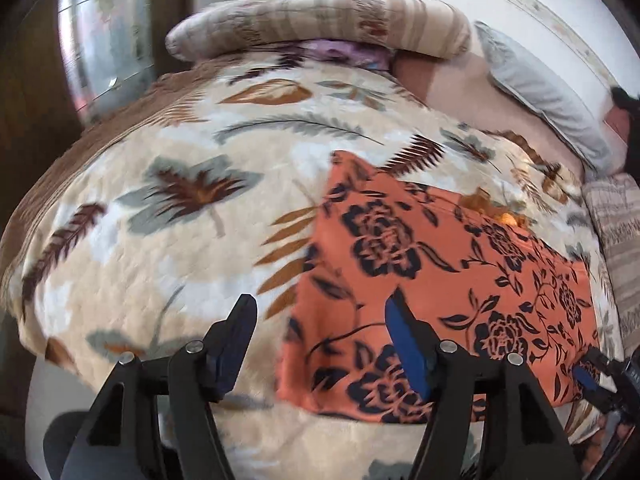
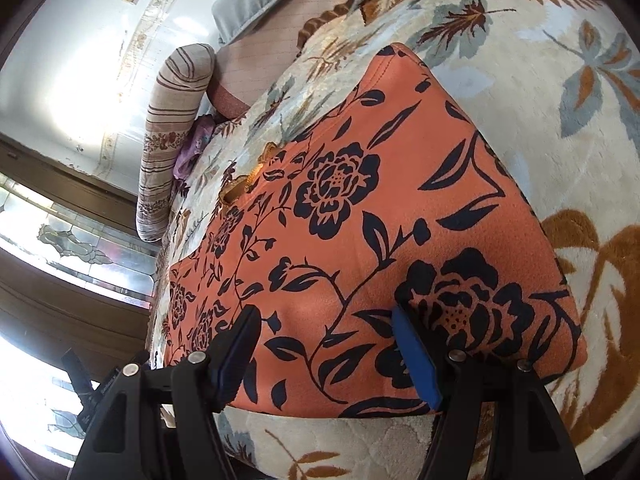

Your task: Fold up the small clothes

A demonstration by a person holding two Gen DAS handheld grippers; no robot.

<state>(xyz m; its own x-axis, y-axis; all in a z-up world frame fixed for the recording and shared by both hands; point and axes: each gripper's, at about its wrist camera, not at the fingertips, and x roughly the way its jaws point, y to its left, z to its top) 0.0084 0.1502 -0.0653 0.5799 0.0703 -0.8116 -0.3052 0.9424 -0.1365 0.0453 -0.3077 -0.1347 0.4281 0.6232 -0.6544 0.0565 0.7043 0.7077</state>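
A: Where are we on the orange garment (image 1: 432,264)?

B: It lies flat on the leaf-print blanket (image 1: 168,240) covering the bed, looking already folded into a rough rectangle. Orange cloth with a dark navy rose-and-vine print; edges mostly straight, with a small brownish bit showing at the far edge.

A: Left claw (image 1: 320,344)?

B: Released, nothing between the jaws. One finger sits over the bare blanket, the other over the garment's left near part, so the garment's left edge runs up between them. Most of the cloth lies to our right and ahead of that claw. We can't tell whether the fingertip touches the cloth.

A: Right claw (image 2: 324,350)?

B: Also released, nothing pinched. It sits squarely over the near edge of the garment (image 2: 360,208), both fingers over the cloth. In its view the long axis runs up and to the left, away from the claw, towards the striped bolster (image 2: 176,136) near the wall.

A: Which is nearer for the next fold?

B: We'd say the right; it is centred on the near hem. The left has only the corner. We'd judge another fold needs both on that near edge, well apart.

A: Risk?

B: The plush blanket may get pinched along with the cloth.
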